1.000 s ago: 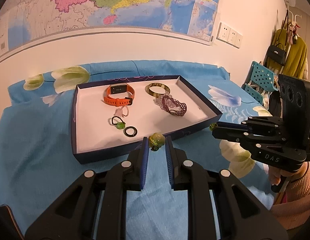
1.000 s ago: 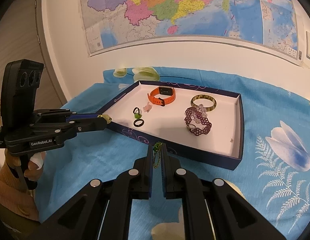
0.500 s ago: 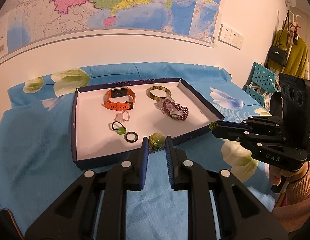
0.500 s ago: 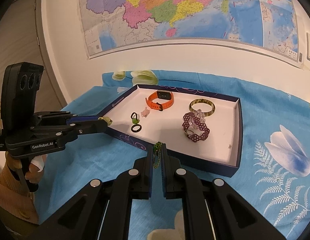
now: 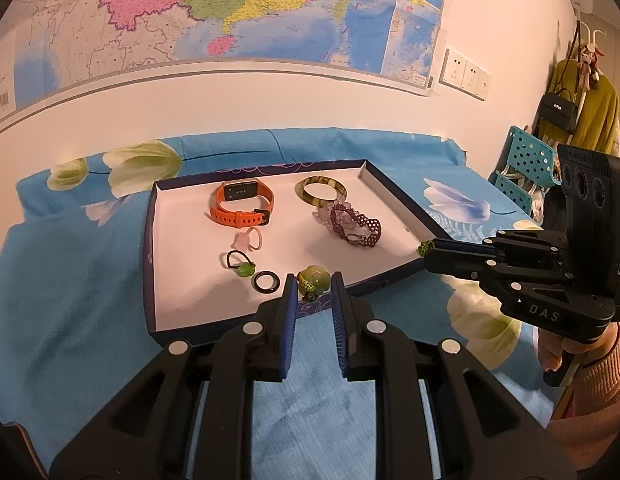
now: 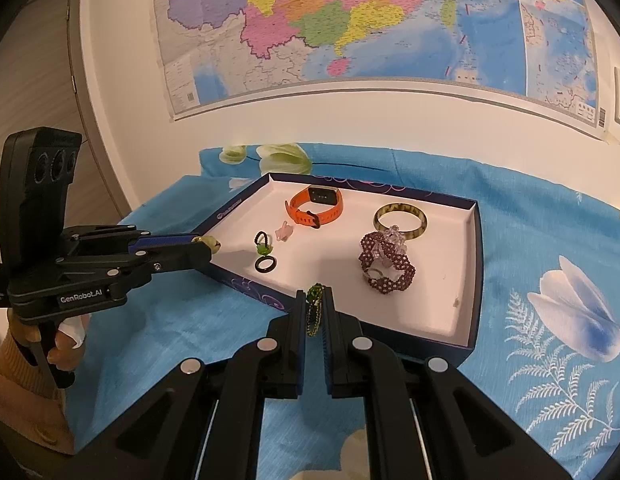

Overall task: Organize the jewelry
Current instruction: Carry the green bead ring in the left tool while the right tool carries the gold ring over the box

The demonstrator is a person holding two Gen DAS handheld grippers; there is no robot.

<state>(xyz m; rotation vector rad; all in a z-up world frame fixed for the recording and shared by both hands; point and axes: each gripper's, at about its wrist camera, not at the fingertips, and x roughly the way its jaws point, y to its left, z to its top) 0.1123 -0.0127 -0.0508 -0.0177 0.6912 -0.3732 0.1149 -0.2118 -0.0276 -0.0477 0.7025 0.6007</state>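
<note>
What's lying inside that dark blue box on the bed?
Inside the box: an orange watch, a yellowish bangle, a maroon beaded bracelet overlapping a pale beaded piece, a pink charm, a green-stoned ring, and a black ring. The near wall hides part of the floor.

Pale green pendant point(image 5: 314, 279) on green cord point(image 6: 315, 309), pinched above tray point(image 6: 472, 272).

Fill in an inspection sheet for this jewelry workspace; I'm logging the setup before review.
Surface: blue floral cloth over the table.
Job's things: tray holding orange watch, bangle, maroon beaded bracelet, black ring, green-stone ring, pink charm.
Clutter: nothing seen.
Grippers: left gripper shut on pale green pendant; right gripper shut on green beaded cord.
Cables: nothing seen.
Surroundings: wall map, sockets, blue chair.
</note>
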